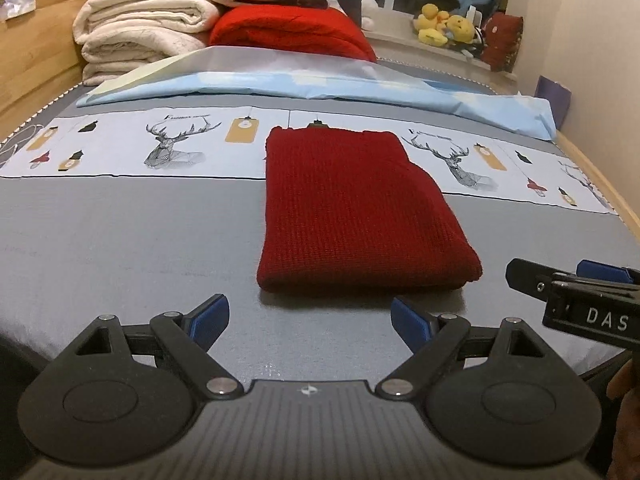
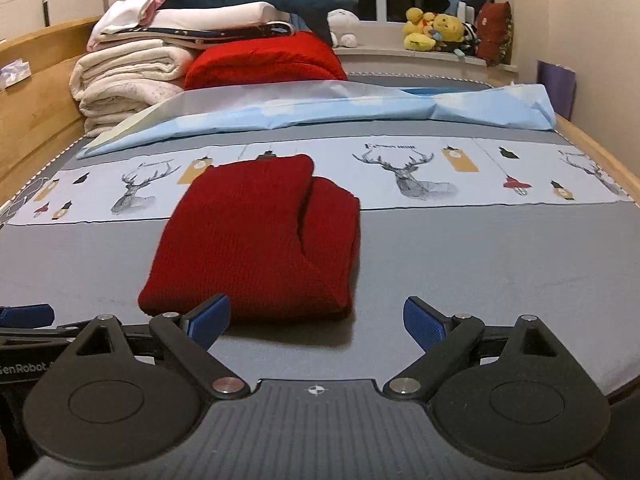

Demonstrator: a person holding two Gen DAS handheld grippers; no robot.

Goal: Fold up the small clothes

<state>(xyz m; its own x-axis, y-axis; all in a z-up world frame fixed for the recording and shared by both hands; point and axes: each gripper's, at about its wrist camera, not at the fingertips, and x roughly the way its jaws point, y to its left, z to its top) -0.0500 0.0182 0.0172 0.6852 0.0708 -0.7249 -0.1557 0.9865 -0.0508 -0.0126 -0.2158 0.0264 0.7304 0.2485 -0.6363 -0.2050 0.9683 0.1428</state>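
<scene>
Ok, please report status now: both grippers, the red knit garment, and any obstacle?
Left gripper open, empty. Right gripper open, empty. Dark red knit garment folded flat on grey bed sheet, untouched. Nothing in the way.

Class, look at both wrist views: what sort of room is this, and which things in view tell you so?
Most likely a bedroom. The dark red knit lies on a bed with a deer-print sheet, folded blankets stacked at its far end, and plush toys on the windowsill.

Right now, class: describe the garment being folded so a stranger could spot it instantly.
Start at the bed with its grey sheet and band of deer prints. Near the front lies a dark red knitted garment, folded flat. Unlike the brighter red blanket beside the pile behind, it lies alone.
</scene>
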